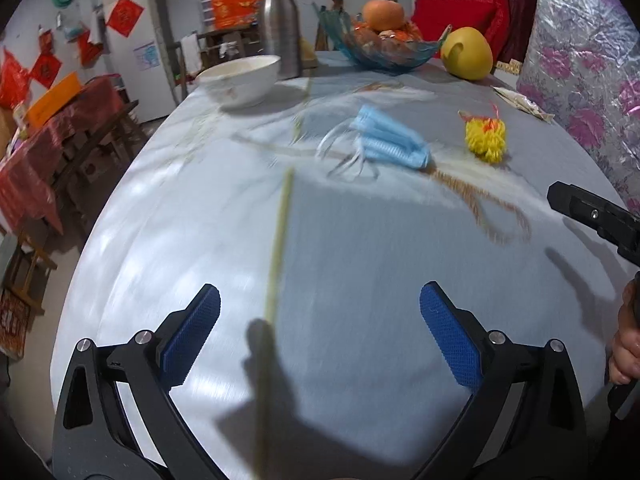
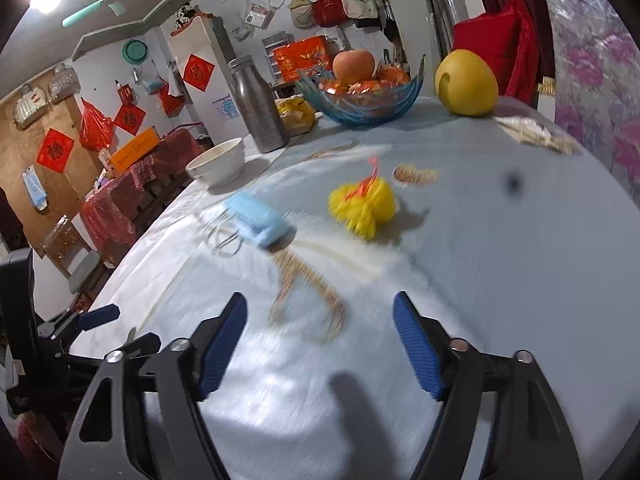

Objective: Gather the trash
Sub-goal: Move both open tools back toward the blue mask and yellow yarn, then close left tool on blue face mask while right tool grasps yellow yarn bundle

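Observation:
A crumpled blue face mask [image 1: 390,140] lies on the round table [image 1: 360,280]; it also shows in the right wrist view [image 2: 258,218]. A yellow foam fruit net [image 1: 484,140] with an orange tie lies to its right, also in the right wrist view [image 2: 364,204]. A thin wrapper [image 2: 414,174] lies behind the net. My left gripper [image 1: 320,320] is open and empty above the near table. My right gripper [image 2: 320,328] is open and empty, short of the net and mask. Its tip [image 1: 592,216] enters the left wrist view at the right.
A white bowl [image 1: 240,78], a steel bottle [image 1: 280,24], a blue glass fruit bowl [image 1: 380,46] and a yellow pomelo [image 1: 466,54] stand at the table's far side. A packet [image 2: 536,134] lies at the far right. A floral wall [image 1: 592,80] is on the right.

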Demonstrator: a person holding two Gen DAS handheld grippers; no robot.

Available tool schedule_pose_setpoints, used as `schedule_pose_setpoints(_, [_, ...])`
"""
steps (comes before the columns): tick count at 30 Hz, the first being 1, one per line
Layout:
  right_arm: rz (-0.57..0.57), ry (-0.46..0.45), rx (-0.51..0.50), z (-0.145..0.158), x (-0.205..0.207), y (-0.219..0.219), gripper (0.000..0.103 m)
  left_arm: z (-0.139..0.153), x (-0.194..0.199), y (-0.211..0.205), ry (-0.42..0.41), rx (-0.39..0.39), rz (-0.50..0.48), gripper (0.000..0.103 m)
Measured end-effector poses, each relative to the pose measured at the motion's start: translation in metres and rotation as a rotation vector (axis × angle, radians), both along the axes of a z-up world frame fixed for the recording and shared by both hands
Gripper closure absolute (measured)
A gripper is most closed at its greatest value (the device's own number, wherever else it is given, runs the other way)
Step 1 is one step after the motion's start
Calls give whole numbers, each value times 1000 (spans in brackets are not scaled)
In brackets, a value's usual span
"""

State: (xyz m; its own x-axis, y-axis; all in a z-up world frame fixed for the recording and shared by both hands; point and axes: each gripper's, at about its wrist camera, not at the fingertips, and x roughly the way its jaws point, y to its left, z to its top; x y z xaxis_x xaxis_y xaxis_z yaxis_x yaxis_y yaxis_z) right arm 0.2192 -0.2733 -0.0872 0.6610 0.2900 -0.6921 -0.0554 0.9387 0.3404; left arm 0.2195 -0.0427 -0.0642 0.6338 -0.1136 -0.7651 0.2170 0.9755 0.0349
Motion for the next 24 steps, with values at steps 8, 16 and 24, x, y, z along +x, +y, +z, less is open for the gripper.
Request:
schedule_pose_setpoints(8, [-30,72,-7,-3,69,-28,23,9,66,-38,2,-22,-11,7])
schedule_pose_setpoints(16, [-88,53,28,-17,99,-51,23,1,123,-73,8,-14,-24,7])
schedule_pose_setpoints(24, [-83,73,34,-27,99,-50,22,-16,135,-62,44,-60,-56,7])
